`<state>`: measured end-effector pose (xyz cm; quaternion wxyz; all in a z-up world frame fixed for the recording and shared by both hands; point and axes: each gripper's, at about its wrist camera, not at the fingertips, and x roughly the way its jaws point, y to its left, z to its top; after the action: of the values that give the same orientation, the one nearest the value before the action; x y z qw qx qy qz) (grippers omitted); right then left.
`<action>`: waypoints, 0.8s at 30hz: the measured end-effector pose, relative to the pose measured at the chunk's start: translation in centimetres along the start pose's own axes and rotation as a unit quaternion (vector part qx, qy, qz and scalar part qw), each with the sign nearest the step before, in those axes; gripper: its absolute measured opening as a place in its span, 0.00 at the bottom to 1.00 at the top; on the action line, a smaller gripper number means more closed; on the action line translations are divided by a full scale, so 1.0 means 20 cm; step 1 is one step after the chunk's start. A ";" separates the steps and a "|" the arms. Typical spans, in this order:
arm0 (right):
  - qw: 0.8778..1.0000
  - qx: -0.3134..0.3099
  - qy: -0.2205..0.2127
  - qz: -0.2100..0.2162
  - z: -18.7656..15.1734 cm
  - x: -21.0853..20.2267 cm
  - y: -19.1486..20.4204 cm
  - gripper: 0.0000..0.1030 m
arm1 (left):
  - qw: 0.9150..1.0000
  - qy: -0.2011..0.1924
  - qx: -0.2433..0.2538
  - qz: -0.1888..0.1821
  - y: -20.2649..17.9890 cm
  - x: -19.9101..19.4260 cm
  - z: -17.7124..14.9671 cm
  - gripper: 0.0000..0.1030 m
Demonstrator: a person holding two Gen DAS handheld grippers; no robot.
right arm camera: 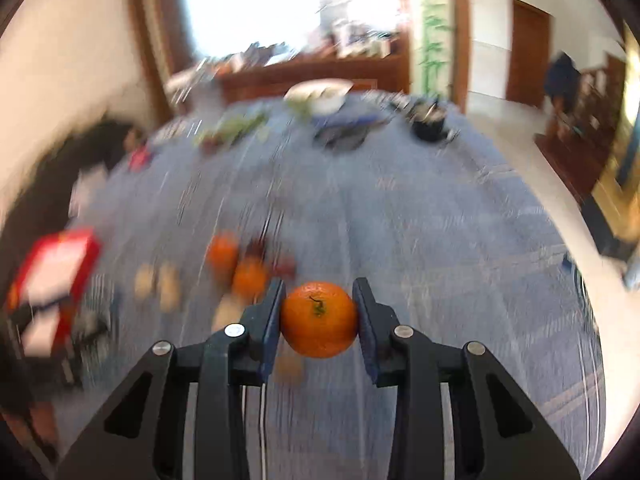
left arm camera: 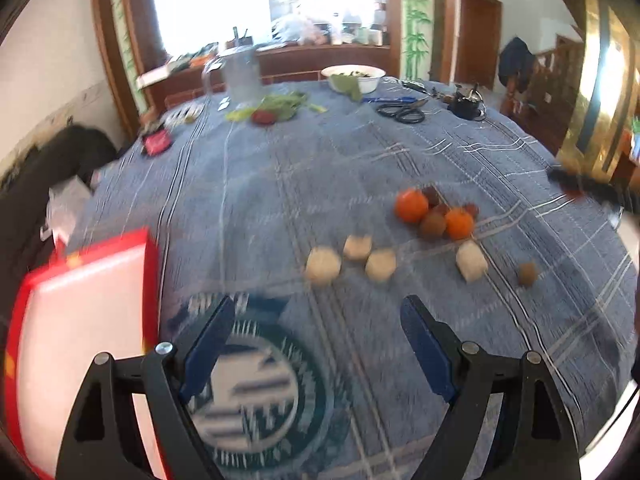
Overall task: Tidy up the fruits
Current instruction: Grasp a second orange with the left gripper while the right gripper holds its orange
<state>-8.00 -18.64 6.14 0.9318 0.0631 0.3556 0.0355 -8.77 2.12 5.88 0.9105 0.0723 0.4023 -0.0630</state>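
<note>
The right gripper (right arm camera: 319,312) has its blue-padded fingers (right arm camera: 272,320) clamped on a round orange tangerine with a small green stem scar (right arm camera: 319,320), held clear above the blue plaid cloth covering the desk (right arm camera: 420,240). The pads meet the fruit only at its two sides, so the hold is narrow. The right wrist view is heavily smeared, and a fast swing could let the smooth, round fruit roll out from between the pads and drop onto the cloth. Squeezing harder to prevent that could bruise or split the soft skin.

The left gripper (left arm camera: 320,322) hangs with its fingers spread wide and nothing between them, above a round dark-green and white patterned plate (left arm camera: 256,392) next to a red-rimmed white tray (left arm camera: 80,340). The remaining fruit sits well beyond it: two more orange tangerines (left arm camera: 411,205) packed against small brown and dark red fruits (left arm camera: 433,225), with pale cream chunks (left arm camera: 323,266) close by. Reaching into that tight cluster could knock neighbours rolling toward the desk edge.
</note>
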 end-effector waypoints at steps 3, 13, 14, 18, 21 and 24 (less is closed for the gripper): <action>0.999 0.048 -0.014 -0.013 0.15 0.15 -0.06 0.35 | 1.000 0.012 0.025 -0.002 -0.04 0.10 0.10 0.82; 0.985 0.162 0.005 0.058 0.16 0.49 -0.26 0.35 | 0.994 0.068 0.084 0.017 -0.15 0.45 0.30 0.77; 0.986 0.161 0.002 0.047 0.16 0.48 -0.27 0.35 | 0.993 0.073 0.087 0.009 -0.17 0.47 0.30 0.77; 0.976 0.198 0.019 0.085 0.18 0.50 -0.33 0.35 | 0.991 0.081 0.103 0.004 -0.26 0.52 0.28 0.76; 0.979 0.186 0.017 0.088 0.18 0.50 -0.31 0.35 | 0.992 0.080 0.100 -0.010 -0.30 0.54 0.32 0.76; 0.978 0.186 0.018 0.090 0.18 0.50 -0.31 0.35 | 0.992 0.074 0.103 -0.023 -0.35 0.55 0.33 0.75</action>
<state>1.91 -23.95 1.36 0.8902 0.2666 0.3656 0.0534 2.14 -6.48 1.57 0.8640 0.1611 0.4618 -0.1195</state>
